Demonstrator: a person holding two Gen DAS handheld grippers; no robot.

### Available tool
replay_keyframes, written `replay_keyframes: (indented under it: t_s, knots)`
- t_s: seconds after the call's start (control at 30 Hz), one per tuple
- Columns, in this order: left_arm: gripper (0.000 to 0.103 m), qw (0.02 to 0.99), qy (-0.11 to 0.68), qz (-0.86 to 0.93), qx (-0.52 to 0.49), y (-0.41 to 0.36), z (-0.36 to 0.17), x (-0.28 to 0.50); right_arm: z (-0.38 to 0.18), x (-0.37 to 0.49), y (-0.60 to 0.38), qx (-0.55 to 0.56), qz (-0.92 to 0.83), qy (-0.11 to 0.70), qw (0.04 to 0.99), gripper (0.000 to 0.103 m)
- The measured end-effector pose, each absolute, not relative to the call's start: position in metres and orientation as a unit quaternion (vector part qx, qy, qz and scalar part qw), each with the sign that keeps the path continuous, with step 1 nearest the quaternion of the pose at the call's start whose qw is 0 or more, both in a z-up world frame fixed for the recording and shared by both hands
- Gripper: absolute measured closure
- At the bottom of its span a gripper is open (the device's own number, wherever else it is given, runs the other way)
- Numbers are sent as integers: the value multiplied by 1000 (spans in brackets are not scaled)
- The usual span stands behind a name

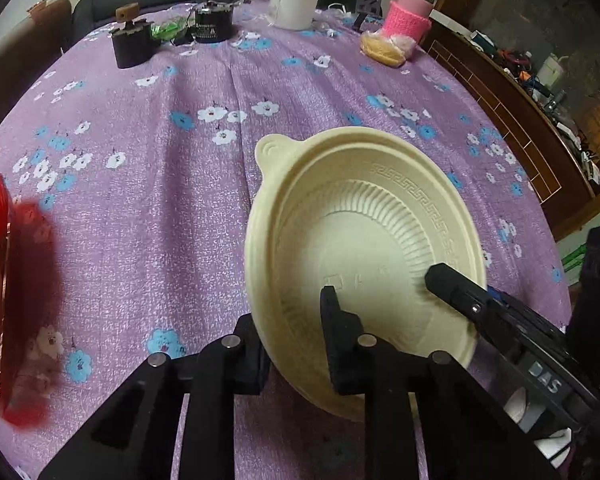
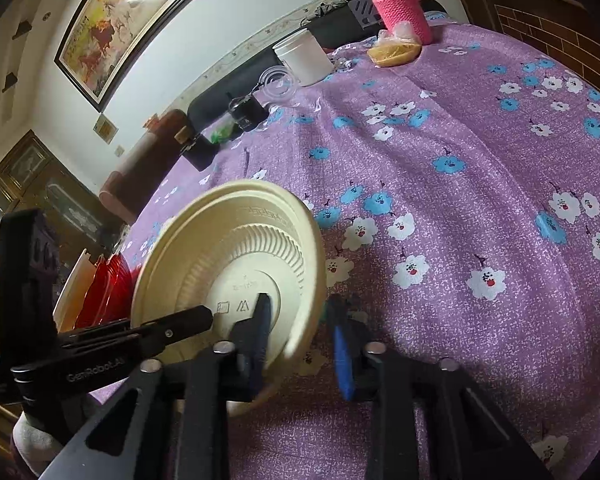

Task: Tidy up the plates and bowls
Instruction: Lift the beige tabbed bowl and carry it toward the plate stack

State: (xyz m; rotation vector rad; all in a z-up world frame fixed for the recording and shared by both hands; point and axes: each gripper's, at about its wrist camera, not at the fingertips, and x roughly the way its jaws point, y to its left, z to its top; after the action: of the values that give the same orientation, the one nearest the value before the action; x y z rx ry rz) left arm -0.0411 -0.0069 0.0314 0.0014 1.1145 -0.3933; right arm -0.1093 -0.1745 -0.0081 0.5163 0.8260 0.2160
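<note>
Purple flowered tablecloth [image 1: 140, 240] covers the whole table, mostly bare across the middle. Clutter sits only along the far edge: white tub [image 1: 294, 0], pink knit-sleeved bottle [image 1: 406, 20], dark jars [image 1: 132, 46].

Cream bowl [image 1: 360, 248] is lifted and tilted steeply on edge, low over the near-right part of the cloth. It is pinched from both sides. Left gripper [image 1: 296, 344] is clamped on the near rim, one finger inside and one outside the wall. Right gripper [image 2: 300, 344] has closed down on the opposite rim, one pad against the underside; the rim there is motion-blurred, but the hold looks real.

Red plates [image 2: 108, 292] stand on edge at the near left with a pale orange plate [image 2: 74, 288] beside them, apparently in some rack that I cannot make out.

Step in hand, as I judge it: carrying or handing over the bowl toward that stack. Next move calls for one gripper to let go so the other can carry it left, keeping the tilt to match the standing plates.

Open room: wide clear cloth between bowl and stack. Table edge runs close on the right, beside a cluttered wooden sideboard [image 1: 540, 92], so avoid swinging that way.
</note>
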Motion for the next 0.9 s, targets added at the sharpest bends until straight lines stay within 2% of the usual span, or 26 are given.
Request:
replay_keyframes:
  t_s: [0.5, 0.9]
  knots:
    - [82, 873, 455, -174, 19, 17, 85, -86, 38, -144, -141, 231, 123, 365, 893, 85]
    - [80, 903, 406, -136, -37, 87, 121, -109, 86, -142, -75, 179, 174, 334, 909, 85]
